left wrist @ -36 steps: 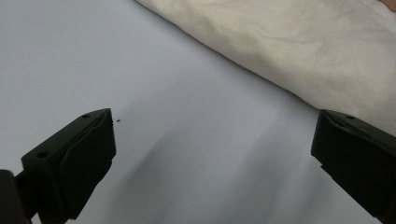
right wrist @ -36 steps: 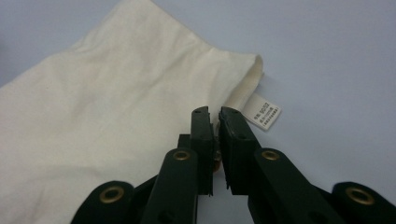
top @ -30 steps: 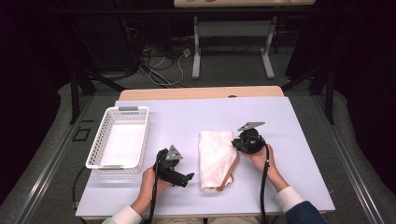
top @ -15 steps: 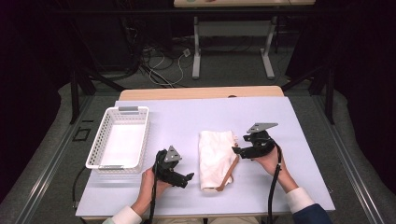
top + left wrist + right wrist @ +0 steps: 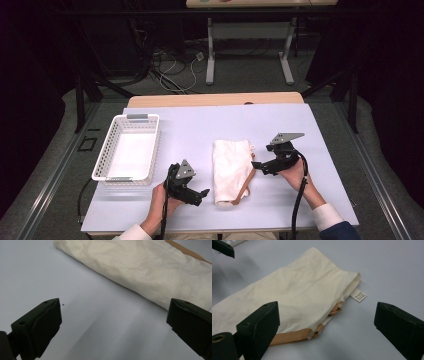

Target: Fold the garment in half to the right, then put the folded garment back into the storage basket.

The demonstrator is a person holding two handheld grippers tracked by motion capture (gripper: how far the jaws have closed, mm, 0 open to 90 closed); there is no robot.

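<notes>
One folded cream cloth bag (image 5: 231,170) lies near the middle of your table (image 5: 320,120), soft and creased, with tan straps (image 5: 294,335) along its right edge and a small white label (image 5: 359,295). Your left gripper (image 5: 196,194) sits just left of the bag's near end, jaws spread wide, holding nothing. Your right gripper (image 5: 257,165) is just beside the bag's right edge, jaws also spread and empty. One white perforated plastic basket (image 5: 105,167) stands at the left, nothing inside.
</notes>
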